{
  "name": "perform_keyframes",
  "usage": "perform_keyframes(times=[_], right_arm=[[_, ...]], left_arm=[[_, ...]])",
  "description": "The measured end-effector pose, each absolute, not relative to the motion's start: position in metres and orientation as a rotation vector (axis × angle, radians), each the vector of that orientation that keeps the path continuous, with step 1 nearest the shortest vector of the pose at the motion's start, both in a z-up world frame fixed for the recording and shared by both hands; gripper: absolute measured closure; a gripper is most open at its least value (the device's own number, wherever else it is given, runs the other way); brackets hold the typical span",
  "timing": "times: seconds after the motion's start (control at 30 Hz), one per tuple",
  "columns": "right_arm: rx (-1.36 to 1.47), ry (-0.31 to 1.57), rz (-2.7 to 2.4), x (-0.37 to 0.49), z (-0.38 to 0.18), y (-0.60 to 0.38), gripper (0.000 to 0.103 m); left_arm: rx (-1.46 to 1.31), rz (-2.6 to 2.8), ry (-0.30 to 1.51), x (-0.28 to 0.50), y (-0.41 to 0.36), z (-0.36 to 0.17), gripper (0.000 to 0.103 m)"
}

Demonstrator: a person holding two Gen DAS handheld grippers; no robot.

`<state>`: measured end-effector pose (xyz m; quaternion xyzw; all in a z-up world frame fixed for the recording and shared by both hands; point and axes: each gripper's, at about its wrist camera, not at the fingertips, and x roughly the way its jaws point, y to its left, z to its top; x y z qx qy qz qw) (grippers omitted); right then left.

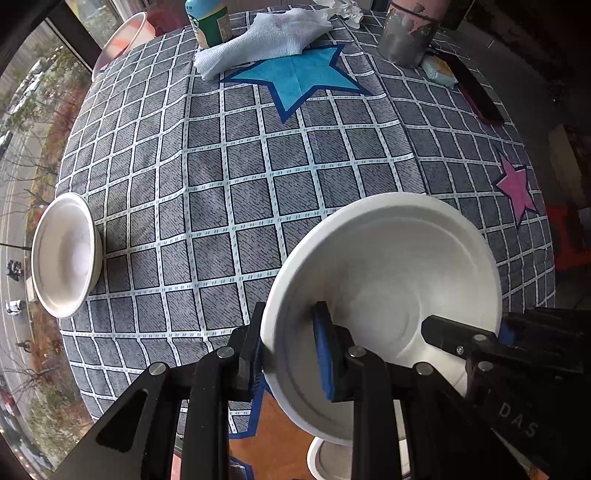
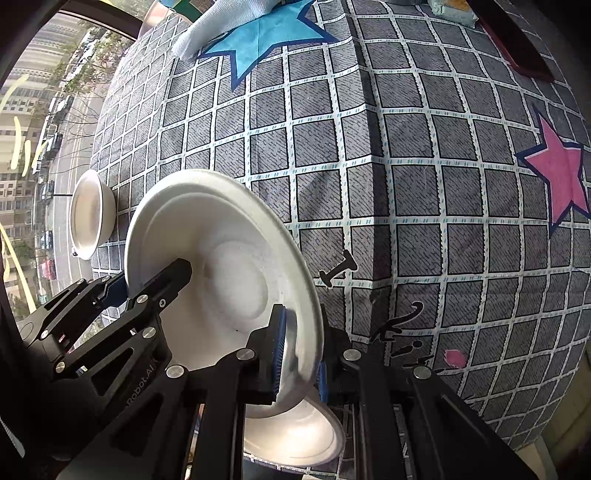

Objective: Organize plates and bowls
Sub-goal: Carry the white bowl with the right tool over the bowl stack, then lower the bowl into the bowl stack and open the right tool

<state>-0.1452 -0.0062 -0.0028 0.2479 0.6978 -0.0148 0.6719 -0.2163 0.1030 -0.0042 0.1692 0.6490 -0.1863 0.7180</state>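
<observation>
Both grippers downward, clamping plate

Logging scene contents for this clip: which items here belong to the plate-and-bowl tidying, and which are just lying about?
Job items: white plate gripped by the left gripper and the right gripper; stacked bowls at the table edge; another white dish below the plate.

Lying about: white towel, green bottle, grey cup, checked tablecloth.

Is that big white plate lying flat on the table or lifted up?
Lifted and tilted: the plate hangs above the checked tablecloth, its rim pinched by the left gripper and right gripper.
</observation>
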Motion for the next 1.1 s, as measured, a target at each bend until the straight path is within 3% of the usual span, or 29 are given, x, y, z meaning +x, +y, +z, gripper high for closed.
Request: perform_keyframes(times=[0.37, 0.97, 1.0, 1.07, 1.1], right_arm=[[0.528, 1.596, -0.035, -0.187, 0.018, 0.014, 0.086], [0.53, 1.714, -0.078, -0.243, -0.012, 0.039, 0.085], [0.527, 1.714, -0.081, -0.244, -0.012, 0.038, 0.085], [0.516, 1.713, -0.088, -0.24, -0.014, 0.042, 0.085], [0.508, 1.713, -0.092, -0.239, -0.014, 0.043, 0.085]], left_arm=[[0.385, -0.455, 1.458, -0.264, 0.124, 0.007, 0.076], [0.478, -0.537, 1.553, -0.316, 0.132, -0.024, 0.076], [0.479, -0.536, 1.557, -0.316, 0.132, -0.025, 0.069], [0.486, -0.523, 1.556, -0.318, 0.133, -0.026, 0.047], [0.482, -0.516, 1.548, -0.32, 0.136, -0.025, 0.03]])
